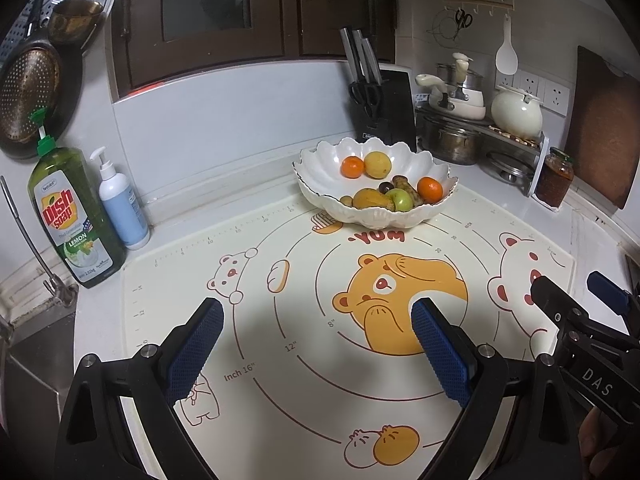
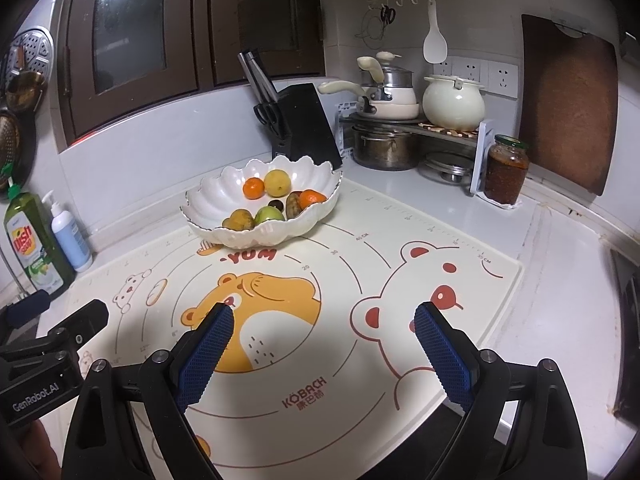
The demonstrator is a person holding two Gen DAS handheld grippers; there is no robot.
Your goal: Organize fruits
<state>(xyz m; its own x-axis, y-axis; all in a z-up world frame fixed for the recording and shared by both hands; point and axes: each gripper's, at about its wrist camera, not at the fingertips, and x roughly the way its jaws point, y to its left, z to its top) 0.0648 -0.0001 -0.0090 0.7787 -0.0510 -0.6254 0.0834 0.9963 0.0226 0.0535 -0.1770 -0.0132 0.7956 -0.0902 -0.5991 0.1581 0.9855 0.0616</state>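
Left wrist view looks down over a cream silicone baking mat (image 1: 280, 360) printed with cartoon bears and ringed measuring lines, laid flat on a smooth white counter (image 1: 240, 200). The left gripper (image 1: 318, 312) hangs over the mat's near half with its jaws spread wide and nothing between the blue, knurled pads (image 1: 440, 352). The right gripper (image 2: 324, 320) is likewise wide open and empty, poised over the mat's near right part; its black frame shows at the right edge of the left view.

Most of the mat is bare, giving broad open room between both grippers and the fruit bowl (image 1: 320, 168), which stands at the mat's far edge, overlapping onto the counter. The bowl is glossy white with a scalloped, petal-like rim. Inside it lie two oranges (image 1: 352, 167), a round yellow fruit (image 1: 377, 164), a green apple (image 1: 400, 199), a yellowish elongated fruit (image 1: 370, 199), a small dark round fruit (image 1: 386, 188) and a brownish spotted one (image 1: 404, 186).

Room narrows behind the bowl: a black knife block (image 1: 386, 108) stands just beyond it toward the far corner, beside a metal rack with steel pots (image 1: 452, 140) and a cream ceramic pot (image 1: 516, 110). A glass jar (image 2: 506, 168) of reddish-brown contents sits by the rack's end. At the counter's left edge stand a green dish soap bottle (image 1: 76, 216) and a white pump bottle (image 1: 120, 200), near a sink.
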